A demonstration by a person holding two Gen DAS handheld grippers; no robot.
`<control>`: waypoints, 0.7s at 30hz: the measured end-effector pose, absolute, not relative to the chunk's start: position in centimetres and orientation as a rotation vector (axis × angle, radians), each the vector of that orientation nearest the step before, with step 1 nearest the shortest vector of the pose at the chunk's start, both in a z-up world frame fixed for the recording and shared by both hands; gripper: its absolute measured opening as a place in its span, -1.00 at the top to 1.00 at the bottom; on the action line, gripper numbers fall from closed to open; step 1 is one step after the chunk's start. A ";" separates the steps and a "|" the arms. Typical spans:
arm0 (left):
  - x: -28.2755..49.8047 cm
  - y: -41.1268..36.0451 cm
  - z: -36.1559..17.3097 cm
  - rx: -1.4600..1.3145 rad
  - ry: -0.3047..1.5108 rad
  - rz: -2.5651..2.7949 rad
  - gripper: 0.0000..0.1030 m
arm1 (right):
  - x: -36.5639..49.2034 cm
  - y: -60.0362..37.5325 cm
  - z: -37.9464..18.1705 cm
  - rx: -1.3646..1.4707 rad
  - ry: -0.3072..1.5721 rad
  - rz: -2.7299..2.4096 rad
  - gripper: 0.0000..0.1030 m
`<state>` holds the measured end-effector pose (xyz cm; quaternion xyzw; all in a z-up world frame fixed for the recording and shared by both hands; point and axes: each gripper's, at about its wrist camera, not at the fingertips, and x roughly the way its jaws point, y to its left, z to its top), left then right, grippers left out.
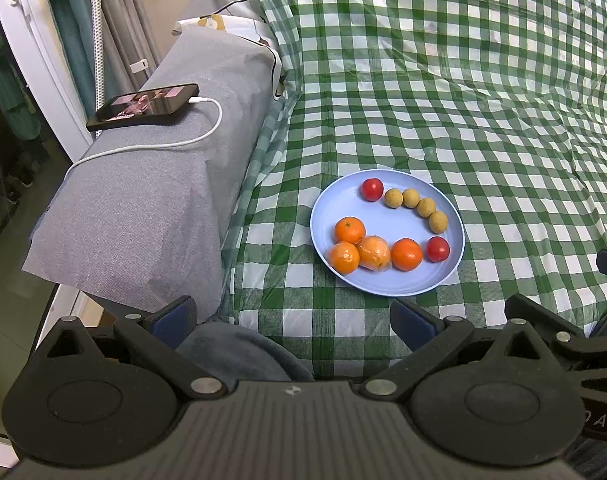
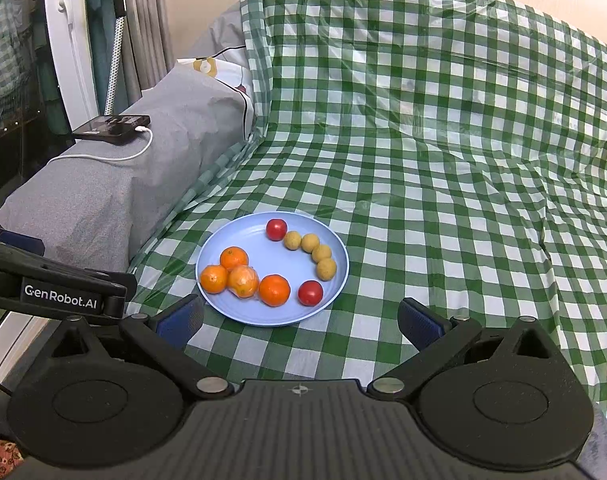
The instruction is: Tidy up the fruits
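A light blue plate [image 1: 387,284] [image 2: 271,318] lies on a green-checked cloth. On it are several oranges [image 1: 349,230] [image 2: 274,290], one of them wrapped in clear film [image 1: 374,253] [image 2: 243,280], two red tomatoes [image 1: 372,189] [image 2: 310,293] and a curved row of several small yellow-brown fruits [image 1: 425,207] [image 2: 321,253]. My left gripper [image 1: 293,320] is open and empty, just short of the plate's near edge. My right gripper [image 2: 301,322] is open and empty, over the plate's near rim. The left gripper's arm shows at the left of the right wrist view [image 2: 59,292].
A grey-covered sofa arm [image 1: 143,200] [image 2: 103,184] stands left of the plate, with a phone [image 1: 143,106] [image 2: 111,125] on a white charging cable [image 1: 163,144] on top. The checked cloth [image 1: 483,100] [image 2: 443,140] runs up the backrest behind. Curtains and a door frame stand far left.
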<state>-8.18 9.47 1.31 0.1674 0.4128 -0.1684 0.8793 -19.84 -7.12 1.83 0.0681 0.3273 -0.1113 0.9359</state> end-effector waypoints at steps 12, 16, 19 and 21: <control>-8.1 9.6 1.3 0.348 0.860 -0.350 -0.99 | -19.8 -6.8 1.8 0.130 0.667 -0.221 -0.99; -8.0 9.6 1.3 0.349 0.861 -0.350 -0.99 | -19.7 -7.0 1.8 0.130 0.669 -0.221 -0.99; -8.0 9.6 1.2 0.350 0.861 -0.349 -0.99 | -19.7 -7.0 1.7 0.129 0.670 -0.220 -0.99; -7.9 9.5 1.2 0.351 0.861 -0.349 -0.99 | -19.7 -7.0 1.7 0.129 0.670 -0.220 -0.99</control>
